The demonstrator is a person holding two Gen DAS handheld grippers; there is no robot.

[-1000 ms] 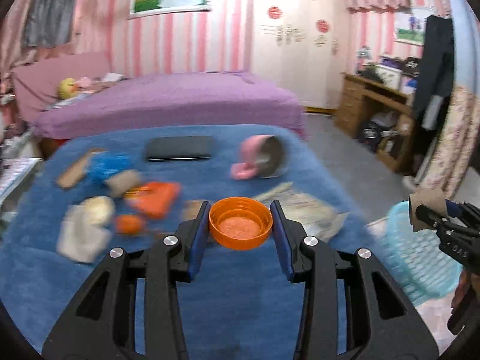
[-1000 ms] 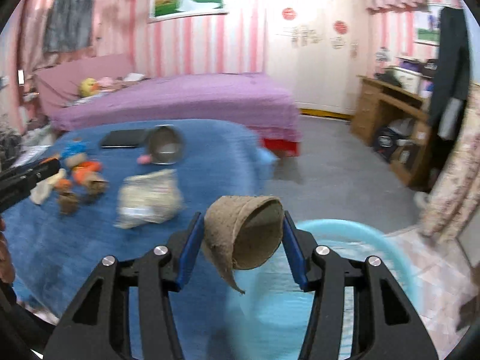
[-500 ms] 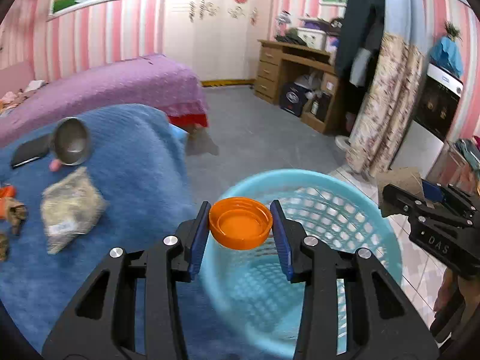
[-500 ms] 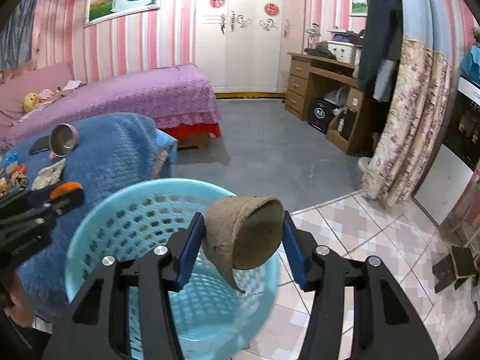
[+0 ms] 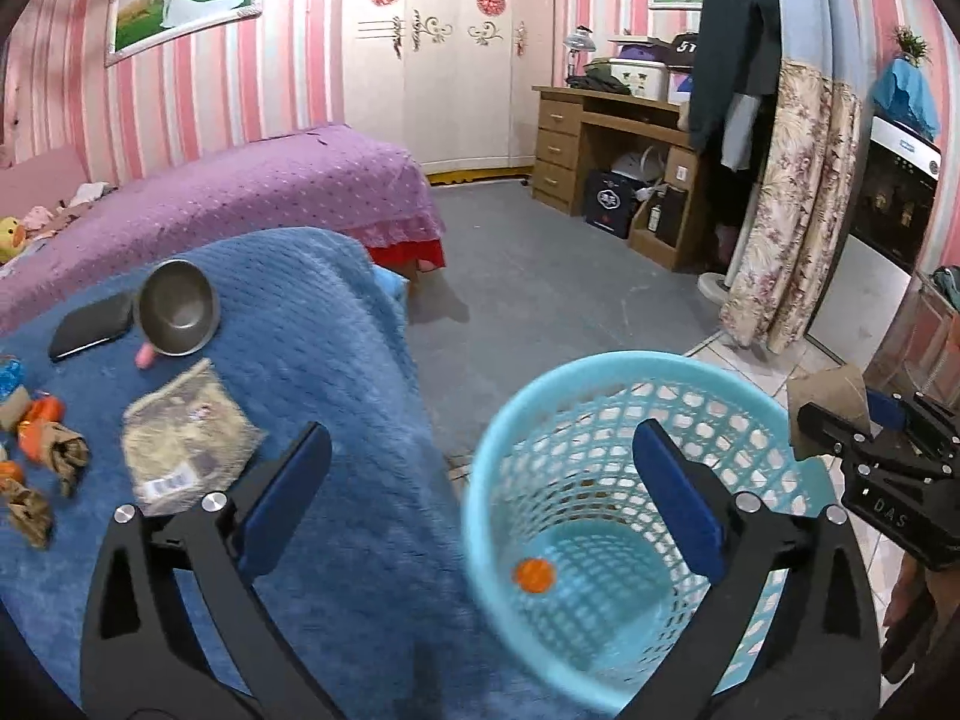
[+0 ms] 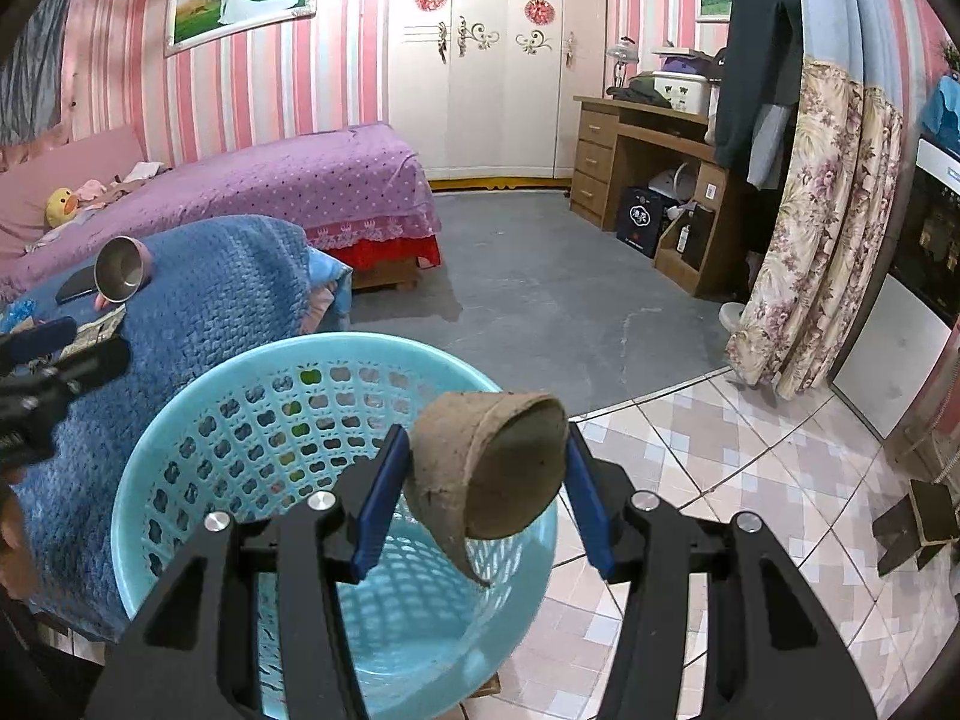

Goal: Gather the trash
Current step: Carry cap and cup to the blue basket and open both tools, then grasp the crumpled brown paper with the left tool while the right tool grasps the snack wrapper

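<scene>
A light blue plastic basket (image 5: 498, 420) (image 6: 180, 420) stands on the floor beside the blue-covered table. My left gripper (image 5: 480, 480) hangs over its rim, jaws opening wide with nothing between them. The orange lid (image 5: 534, 575) lies on the basket's bottom. My right gripper (image 6: 486, 474) is shut on a brown paper cup (image 6: 498, 468), held over the basket's right side; the cup (image 5: 831, 408) also shows at the right edge of the left wrist view. Several scraps of trash, among them a clear packet (image 5: 186, 444) and orange wrappers (image 5: 42, 426), lie on the blue blanket (image 5: 312, 360).
On the blanket also lie a steel bowl (image 5: 177, 307) and a black phone (image 5: 90, 327). Behind are a purple bed (image 5: 240, 192), a wooden desk (image 5: 624, 144), a floral curtain (image 5: 792, 210) and grey floor (image 5: 540, 288). Tiled floor (image 6: 750, 450) lies right of the basket.
Both grippers swung right from the table to over the basket. The left jaws spread wide and let go of the orange lid, which now lies inside the basket. The right still holds the cup.
</scene>
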